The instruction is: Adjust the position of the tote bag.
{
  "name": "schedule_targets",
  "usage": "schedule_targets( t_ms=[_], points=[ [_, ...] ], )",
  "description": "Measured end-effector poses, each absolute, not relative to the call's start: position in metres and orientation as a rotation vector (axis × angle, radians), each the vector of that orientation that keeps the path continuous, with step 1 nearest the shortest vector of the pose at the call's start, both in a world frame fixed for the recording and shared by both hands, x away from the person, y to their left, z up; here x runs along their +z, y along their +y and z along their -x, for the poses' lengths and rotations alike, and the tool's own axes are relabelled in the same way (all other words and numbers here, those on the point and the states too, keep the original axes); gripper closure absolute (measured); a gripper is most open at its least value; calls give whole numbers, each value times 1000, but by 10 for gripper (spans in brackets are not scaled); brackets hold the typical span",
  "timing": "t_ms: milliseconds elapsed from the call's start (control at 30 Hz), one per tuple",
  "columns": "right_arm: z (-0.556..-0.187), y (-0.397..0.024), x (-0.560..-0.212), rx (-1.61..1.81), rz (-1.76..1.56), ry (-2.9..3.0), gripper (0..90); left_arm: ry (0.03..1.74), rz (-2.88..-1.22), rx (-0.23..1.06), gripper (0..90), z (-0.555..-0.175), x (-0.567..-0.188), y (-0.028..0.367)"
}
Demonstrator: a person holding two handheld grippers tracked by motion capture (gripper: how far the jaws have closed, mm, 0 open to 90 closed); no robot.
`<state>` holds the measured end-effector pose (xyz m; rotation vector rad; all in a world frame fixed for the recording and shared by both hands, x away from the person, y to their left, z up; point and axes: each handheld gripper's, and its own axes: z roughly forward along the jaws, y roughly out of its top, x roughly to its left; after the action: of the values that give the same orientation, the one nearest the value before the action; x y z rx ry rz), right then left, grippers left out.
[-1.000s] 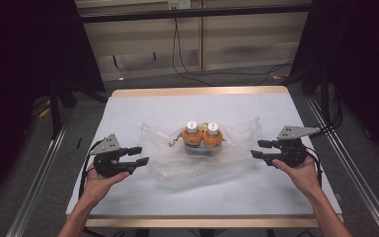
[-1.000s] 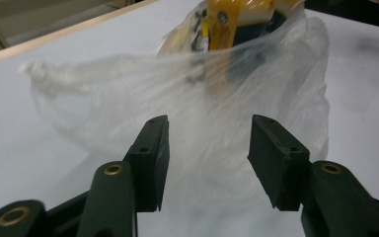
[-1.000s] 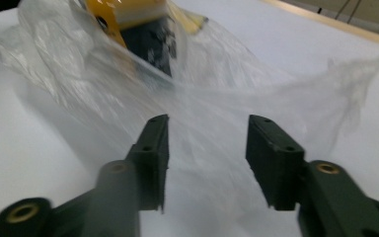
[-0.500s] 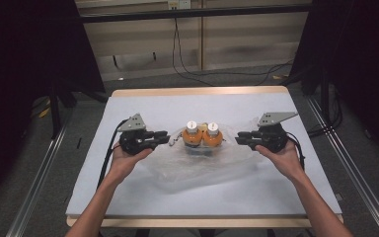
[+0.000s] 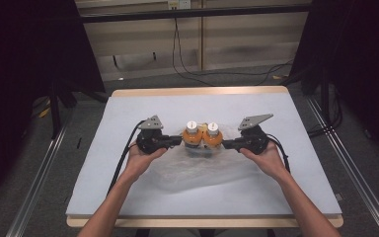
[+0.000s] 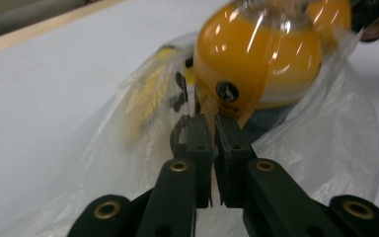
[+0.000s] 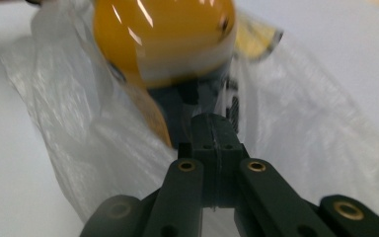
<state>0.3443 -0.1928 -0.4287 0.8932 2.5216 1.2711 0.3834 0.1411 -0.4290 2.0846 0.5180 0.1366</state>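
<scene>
Clear bag [image 6: 321, 148] blurring orange bottles [image 6: 256, 59]

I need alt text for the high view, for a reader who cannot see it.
Two hand-held grippers, the left gripper and the right gripper, have just closed their jaws on a clear plastic bag at either side of two orange bottles with white caps. They sit on a pale table.

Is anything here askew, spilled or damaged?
Nothing is spilled or broken. The two orange bottles stand upright with caps on, inside a crumpled clear bag on the table. The left tongs and right tongs have just been closing and now pinch the bag film at the bottles' sides.
</scene>
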Motion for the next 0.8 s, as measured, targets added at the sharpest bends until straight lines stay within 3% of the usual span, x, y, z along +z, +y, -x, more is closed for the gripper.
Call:
schedule_targets(
  t_ms=[500,700,800],
  points=[
    [-360,-182,-457,1039,-915,2628,900,507,-2348,172,850,-391,-460,121],
    [-362,-181,-468,930,-906,2679,900,477,-2464,154,887,-391,-466,120],
    [-362,-181,-469,890,-871,2684,900,491,-2501,206,900,-389,-466,122]
  ],
)
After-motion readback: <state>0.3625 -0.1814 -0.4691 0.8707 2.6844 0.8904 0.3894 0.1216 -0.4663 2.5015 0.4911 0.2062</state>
